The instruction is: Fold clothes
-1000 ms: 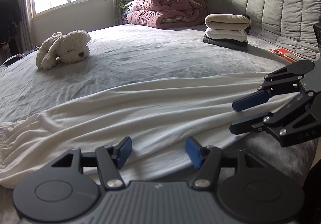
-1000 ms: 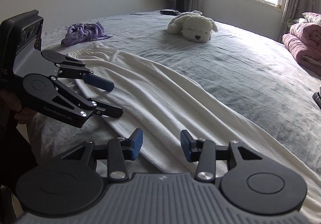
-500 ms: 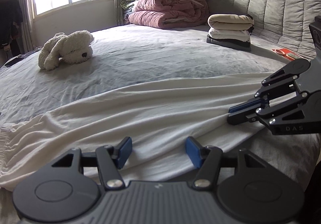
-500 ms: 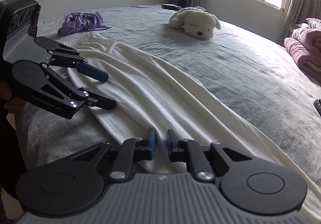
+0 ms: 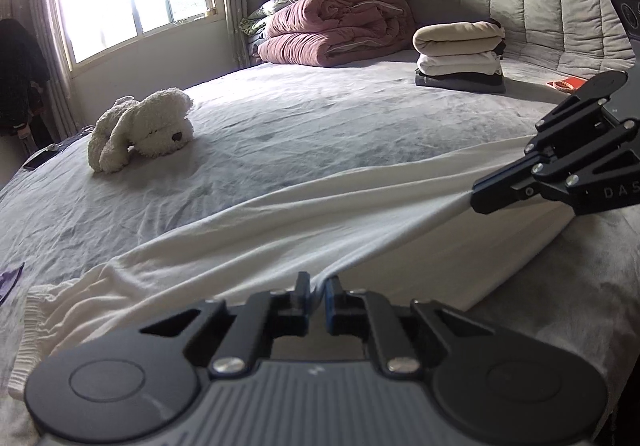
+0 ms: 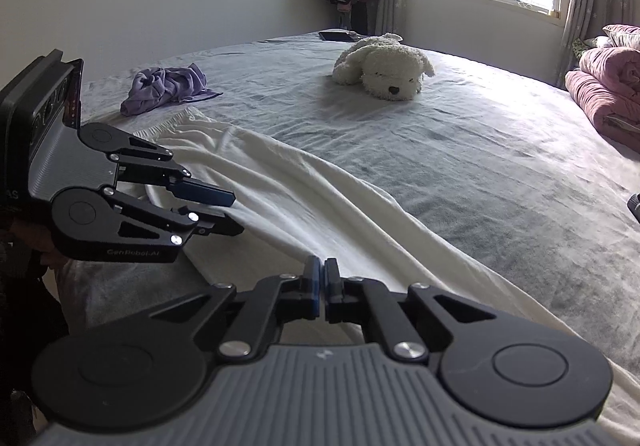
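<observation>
Purple cloth (image 5: 10, 280): cut by left edge. Red packet (image 5: 568, 83): partly behind right tongs (image 5: 478, 198). Phone (image 6: 336, 35): too small.

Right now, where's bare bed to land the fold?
Free: the grey sheet between the white garment, plush dog and folded stack. Crowded: the near edge, where left gripper and right gripper pinch the garment; purple cloth beyond its waistband.

On the bed (image 5: 360, 134): one white garment (image 5: 280, 222), one plush dog (image 5: 144, 126), one purple cloth (image 6: 168, 86), three stacked folded clothes (image 5: 460, 58), two tools.
</observation>
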`<action>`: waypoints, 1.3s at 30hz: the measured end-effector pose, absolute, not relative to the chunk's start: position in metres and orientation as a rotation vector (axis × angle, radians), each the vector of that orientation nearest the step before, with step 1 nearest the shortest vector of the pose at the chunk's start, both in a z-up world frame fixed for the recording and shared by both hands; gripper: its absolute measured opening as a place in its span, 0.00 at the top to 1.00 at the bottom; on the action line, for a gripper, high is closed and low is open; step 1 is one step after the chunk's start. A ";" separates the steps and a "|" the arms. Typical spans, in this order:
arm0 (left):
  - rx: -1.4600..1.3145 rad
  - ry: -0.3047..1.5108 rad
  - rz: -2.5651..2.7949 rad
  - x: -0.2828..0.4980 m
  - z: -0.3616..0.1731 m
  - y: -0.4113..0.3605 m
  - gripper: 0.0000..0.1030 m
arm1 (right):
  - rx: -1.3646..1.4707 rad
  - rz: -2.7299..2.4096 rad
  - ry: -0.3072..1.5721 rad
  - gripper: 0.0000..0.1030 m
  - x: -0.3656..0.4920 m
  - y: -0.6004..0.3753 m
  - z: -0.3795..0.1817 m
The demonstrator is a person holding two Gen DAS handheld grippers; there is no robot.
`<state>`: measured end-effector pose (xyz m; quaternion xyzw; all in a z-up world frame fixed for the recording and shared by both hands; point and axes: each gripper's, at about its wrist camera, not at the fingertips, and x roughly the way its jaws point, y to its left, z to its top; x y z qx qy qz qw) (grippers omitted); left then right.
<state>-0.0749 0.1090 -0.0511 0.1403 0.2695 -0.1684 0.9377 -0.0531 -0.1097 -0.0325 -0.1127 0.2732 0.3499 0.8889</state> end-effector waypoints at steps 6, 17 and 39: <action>0.342 0.527 -0.387 -0.092 -0.040 0.114 0.98 | -0.252 0.771 0.562 0.98 -0.062 -0.110 -0.028; 0.375 0.611 -0.447 -0.102 -0.058 0.114 0.98 | -0.303 0.833 0.665 0.98 -0.066 -0.102 -0.047; 0.012 0.637 -0.162 -0.085 -0.048 0.208 0.67 | -0.244 0.768 0.686 0.58 -0.072 -0.142 -0.049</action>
